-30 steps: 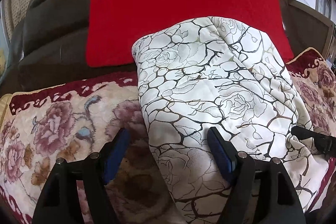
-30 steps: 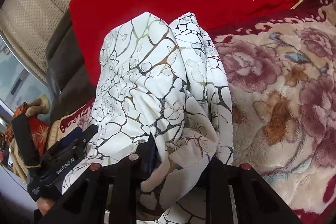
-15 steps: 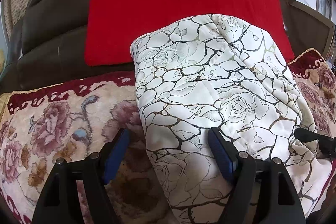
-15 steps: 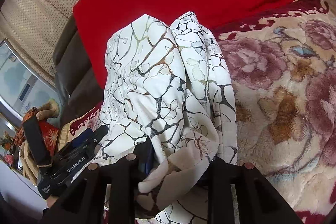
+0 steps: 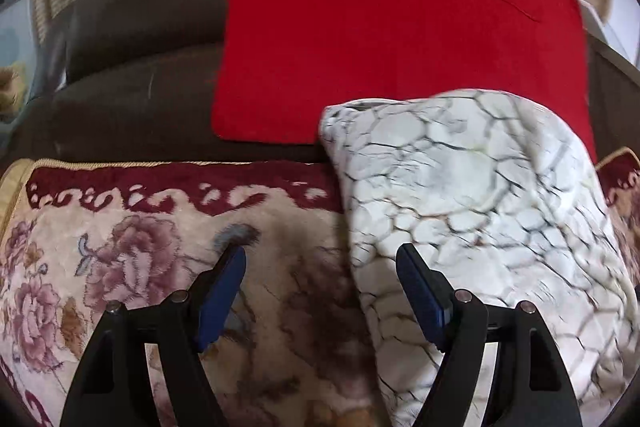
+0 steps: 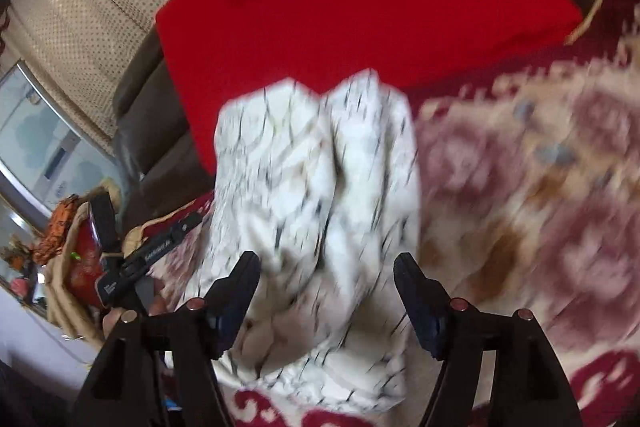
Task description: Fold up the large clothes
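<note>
A white garment with a dark crackle and rose print point(image 5: 472, 195) lies folded in a long bundle on the floral sofa cover point(image 5: 132, 267). In the left wrist view my left gripper point(image 5: 320, 287) stands open at the bundle's left edge, its right finger over the cloth and its left finger over the cover. In the blurred right wrist view the same garment point(image 6: 316, 179) lies below my right gripper point(image 6: 326, 287), whose jaws are opening wide with cloth under the gap but no pad pressing on it.
A red cushion point(image 5: 392, 39) leans on the dark brown sofa back point(image 5: 132, 67) behind the garment. In the right wrist view the left gripper's body point(image 6: 148, 255) and a hand show at lower left, with a window point(image 6: 36, 147) and small ornaments beyond.
My right gripper has let go of the garment's fold, opened wide and risen. The left gripper has slid left, so the bundle now sits further right in its view.
</note>
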Tool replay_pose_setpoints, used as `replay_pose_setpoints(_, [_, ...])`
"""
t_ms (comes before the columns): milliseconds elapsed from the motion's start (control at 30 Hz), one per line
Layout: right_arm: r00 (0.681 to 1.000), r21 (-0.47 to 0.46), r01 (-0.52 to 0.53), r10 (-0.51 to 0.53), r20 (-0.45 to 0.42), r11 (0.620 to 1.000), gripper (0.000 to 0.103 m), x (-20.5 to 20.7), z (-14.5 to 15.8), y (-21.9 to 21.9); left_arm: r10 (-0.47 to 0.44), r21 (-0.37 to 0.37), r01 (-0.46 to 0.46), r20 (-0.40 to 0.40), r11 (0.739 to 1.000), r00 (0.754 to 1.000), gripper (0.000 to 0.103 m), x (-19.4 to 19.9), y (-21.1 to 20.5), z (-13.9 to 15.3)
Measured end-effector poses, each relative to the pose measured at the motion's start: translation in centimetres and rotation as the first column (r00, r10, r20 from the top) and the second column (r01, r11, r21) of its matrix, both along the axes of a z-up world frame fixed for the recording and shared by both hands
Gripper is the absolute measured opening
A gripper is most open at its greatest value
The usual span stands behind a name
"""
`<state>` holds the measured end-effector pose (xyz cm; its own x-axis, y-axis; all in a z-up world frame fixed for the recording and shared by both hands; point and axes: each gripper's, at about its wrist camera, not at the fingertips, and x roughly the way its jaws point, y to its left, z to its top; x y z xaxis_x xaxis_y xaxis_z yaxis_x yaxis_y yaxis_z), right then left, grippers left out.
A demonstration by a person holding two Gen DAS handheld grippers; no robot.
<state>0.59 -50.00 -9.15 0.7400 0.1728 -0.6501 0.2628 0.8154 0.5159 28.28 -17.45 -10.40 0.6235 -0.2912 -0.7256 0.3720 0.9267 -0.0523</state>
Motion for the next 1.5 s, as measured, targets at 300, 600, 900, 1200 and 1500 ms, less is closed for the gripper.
replay_pose_setpoints(300, [0.998,-0.067,-0.07,0.069,-0.012,0.995,0.077,11.1,0.9,0.0,-0.059,0.095,0.056,0.024,0.994,0.998,0.078,-0.6,-3.4,-1.3])
replay_pose_setpoints(600, [0.984,-0.094,-0.08,0.064,-0.164,0.992,0.021,15.7,-2.8,-0.3,-0.146,0.148,0.136,0.062,0.98,0.987,0.077,-2.8,-6.3,-2.2])
replay_pose_setpoints(900, [0.985,-0.082,0.025,-0.039,-0.17,0.996,0.016,14.0,-6.8,-1.4,-0.161,0.222,0.135,0.102,0.966,0.982,0.078,-4.1,-7.6,-2.8])
replay_pose_setpoints(1200, [0.996,0.029,0.051,-0.049,-0.08,0.998,0.024,8.5,-2.8,-1.9,-0.163,0.206,0.147,0.062,0.967,0.985,0.078,-4.7,-5.8,-0.5])
replay_pose_setpoints(1500, [0.989,-0.012,-0.132,0.132,0.065,0.991,0.024,4.2,2.0,4.8,-0.18,0.238,0.153,0.093,0.959,0.979,0.078,-7.7,-3.9,1.4])
